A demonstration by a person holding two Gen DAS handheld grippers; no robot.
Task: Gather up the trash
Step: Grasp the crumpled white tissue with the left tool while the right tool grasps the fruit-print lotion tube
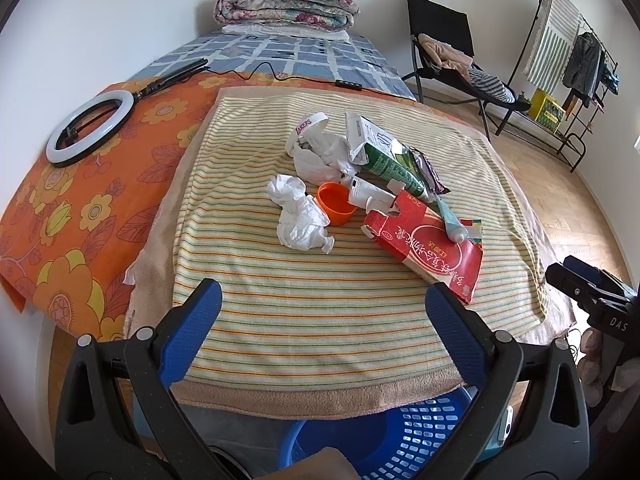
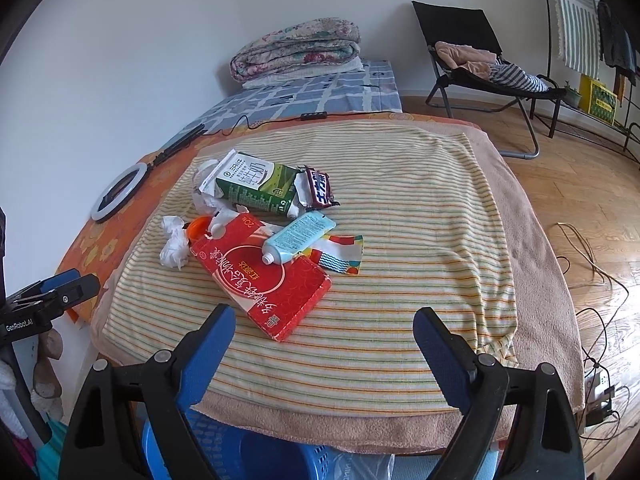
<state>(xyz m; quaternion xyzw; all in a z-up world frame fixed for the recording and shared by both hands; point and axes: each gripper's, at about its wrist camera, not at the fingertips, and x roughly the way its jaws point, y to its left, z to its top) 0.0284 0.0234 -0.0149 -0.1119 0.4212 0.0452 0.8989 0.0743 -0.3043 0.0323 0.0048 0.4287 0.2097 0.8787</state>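
A pile of trash lies on a striped towel [image 1: 304, 312]: crumpled white tissue [image 1: 300, 216], an orange cap [image 1: 336, 203], a green milk carton [image 1: 384, 156], a red flat box [image 1: 436, 248], a pale blue tube [image 1: 450, 220], a candy wrapper [image 2: 318, 186] and a white Lakers band [image 1: 308, 124]. The box [image 2: 264, 276], tube [image 2: 298, 236] and carton [image 2: 256, 186] also show in the right wrist view. My left gripper [image 1: 324, 300] is open and empty, near the towel's front edge. My right gripper [image 2: 324, 328] is open and empty, just right of the red box corner.
A blue plastic basket [image 1: 420, 432] stands below the table's front edge, also in the right wrist view [image 2: 208, 440]. A ring light [image 1: 88, 128] lies on the orange cloth at left. A bed with a folded quilt [image 1: 284, 4], a black chair [image 1: 448, 52] and floor cables [image 2: 592, 272] are around.
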